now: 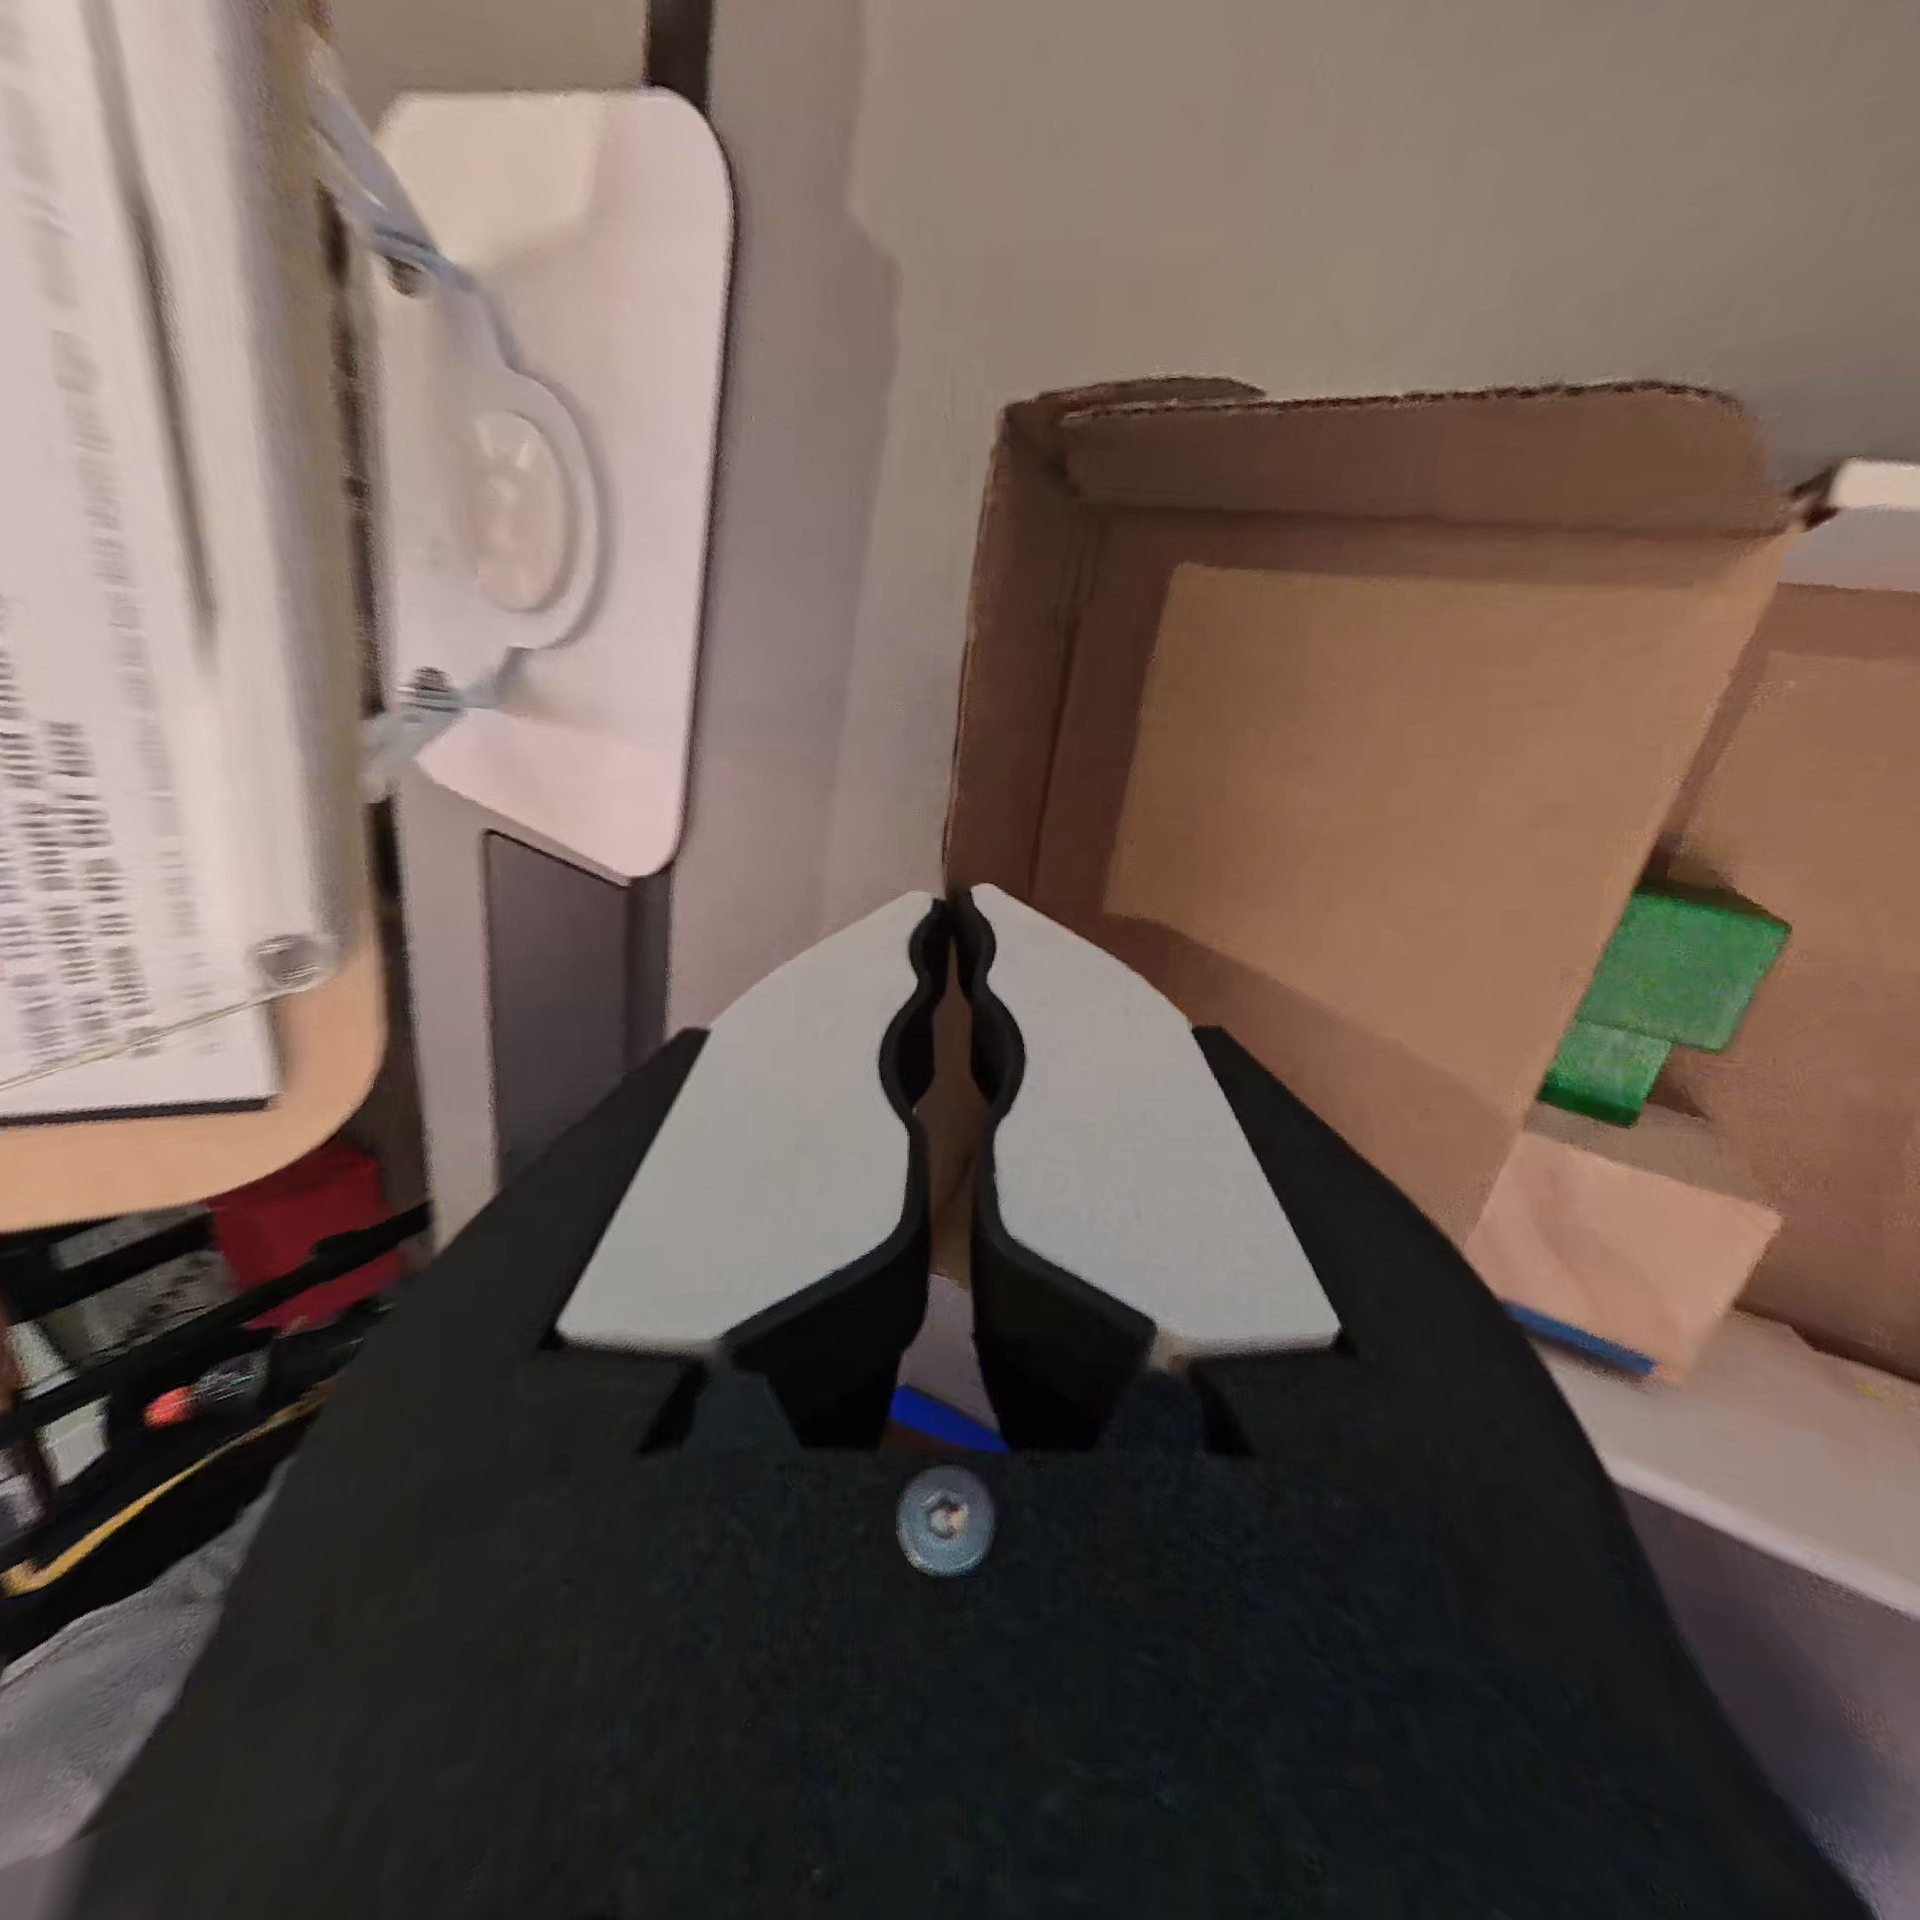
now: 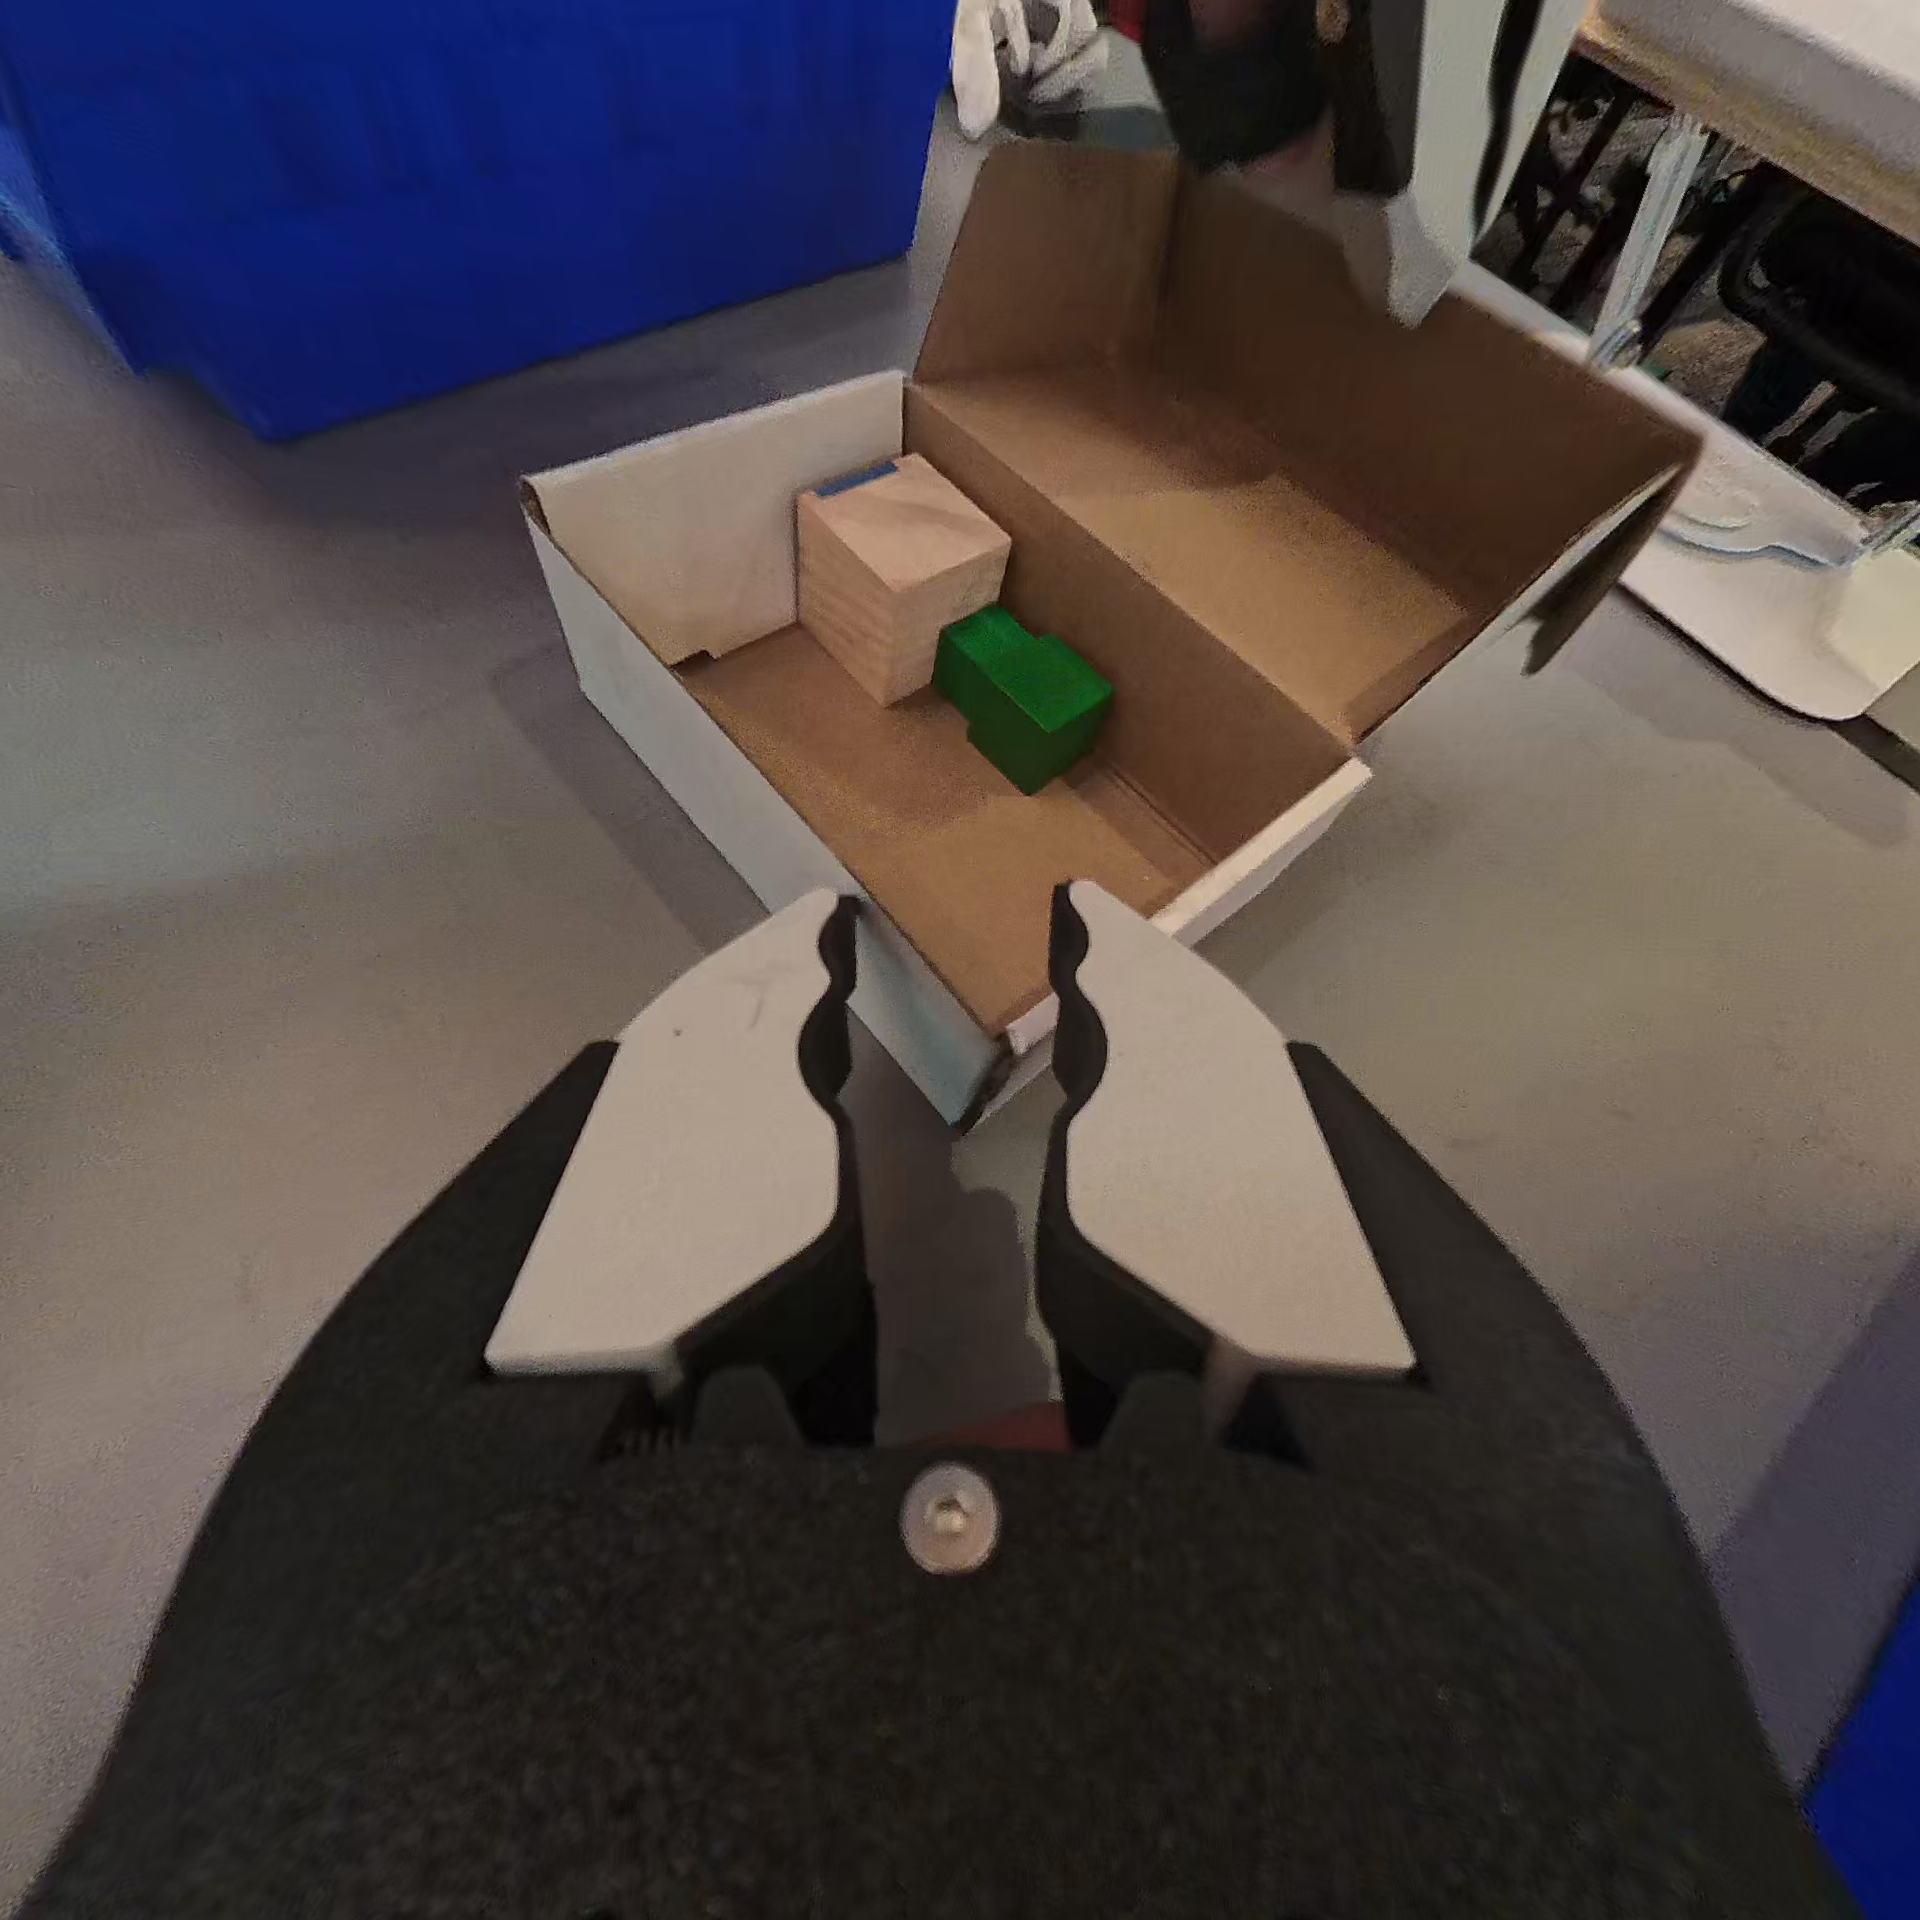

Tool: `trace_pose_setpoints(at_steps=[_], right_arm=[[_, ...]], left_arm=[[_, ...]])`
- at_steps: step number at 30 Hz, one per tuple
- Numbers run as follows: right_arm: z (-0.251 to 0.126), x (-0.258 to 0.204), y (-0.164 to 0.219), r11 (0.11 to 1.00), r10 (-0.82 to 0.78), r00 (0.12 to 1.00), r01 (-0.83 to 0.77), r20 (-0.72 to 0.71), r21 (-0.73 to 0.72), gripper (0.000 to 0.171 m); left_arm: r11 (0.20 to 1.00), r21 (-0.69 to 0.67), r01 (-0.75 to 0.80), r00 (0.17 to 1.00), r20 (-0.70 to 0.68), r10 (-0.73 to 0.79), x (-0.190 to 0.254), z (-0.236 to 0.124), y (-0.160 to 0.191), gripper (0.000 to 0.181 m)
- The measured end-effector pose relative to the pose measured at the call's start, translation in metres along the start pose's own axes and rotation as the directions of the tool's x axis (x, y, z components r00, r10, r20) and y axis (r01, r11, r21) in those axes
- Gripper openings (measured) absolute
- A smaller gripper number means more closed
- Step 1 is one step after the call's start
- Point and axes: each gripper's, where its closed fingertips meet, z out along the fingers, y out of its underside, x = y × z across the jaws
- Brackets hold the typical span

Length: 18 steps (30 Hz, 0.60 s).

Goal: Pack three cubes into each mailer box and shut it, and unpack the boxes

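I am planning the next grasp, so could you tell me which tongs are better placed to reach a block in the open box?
Probably right: the right tongs are open, facing the mailer box holding the green block.

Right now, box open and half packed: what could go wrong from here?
1. The lid stands up, apparently pinched by the left hand-held gripper; released, it may drop shut.
2. The right hand-held gripper hangs open over the mailer box's near corner and might nudge it.
3. The wooden cube and green block crowd one side.
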Motion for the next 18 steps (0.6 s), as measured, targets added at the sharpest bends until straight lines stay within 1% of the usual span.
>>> trace_pose_setpoints(at_steps=[3, 5, 8, 10, 12, 15, 16, 17, 18], right_arm=[[0.001, -0.001, 0.001, 1.0, -0.007, 1.0, 0.007, 0.0, -0.009, 0.035], [0.001, -0.001, 0.002, 1.0, -0.005, 1.0, 0.005, 0.005, -0.006, 0.036], [0.001, -0.001, 0.002, 1.0, 0.0, 1.0, 0.0, 0.011, -0.003, 0.036], [0.001, -0.001, 0.002, 1.0, -0.005, 1.0, 0.005, 0.012, -0.004, 0.037], [0.0, -0.001, 0.002, 1.0, -0.011, 1.0, 0.011, 0.027, -0.004, 0.037], [-0.004, 0.0, 0.003, 1.0, -0.009, 0.996, 0.01, 0.087, -0.014, 0.036], [-0.007, 0.003, 0.004, 0.999, -0.016, 0.997, 0.018, 0.08, -0.026, 0.035], [-0.01, 0.009, 0.005, 0.999, -0.025, 0.999, 0.027, 0.044, -0.034, 0.03], [-0.013, 0.014, 0.005, 0.999, -0.031, 0.999, 0.031, 0.02, -0.036, 0.029]], left_arm=[[0.999, -0.009, 0.044, 0.996, -0.08, -0.045, 0.011, 0.024, 0.01, 0.001], [0.997, 0.004, 0.082, 0.99, -0.117, -0.081, 0.017, 0.032, 0.015, 0.001], [0.991, 0.039, 0.132, 0.982, -0.142, -0.125, 0.017, 0.031, 0.016, 0.001], [0.989, 0.046, 0.138, 0.982, -0.139, -0.13, 0.015, 0.026, 0.018, 0.0], [0.985, 0.062, 0.159, 0.98, -0.128, -0.15, 0.011, 0.013, 0.018, 0.0], [0.962, 0.14, 0.235, 0.97, -0.094, -0.223, 0.002, -0.022, 0.016, 0.001], [0.948, 0.173, 0.269, 0.963, -0.071, -0.26, -0.002, -0.036, 0.017, 0.001], [0.935, 0.203, 0.29, 0.957, -0.059, -0.284, -0.001, -0.051, 0.018, 0.0], [0.924, 0.234, 0.302, 0.953, -0.049, -0.299, 0.002, -0.064, 0.019, 0.001]])
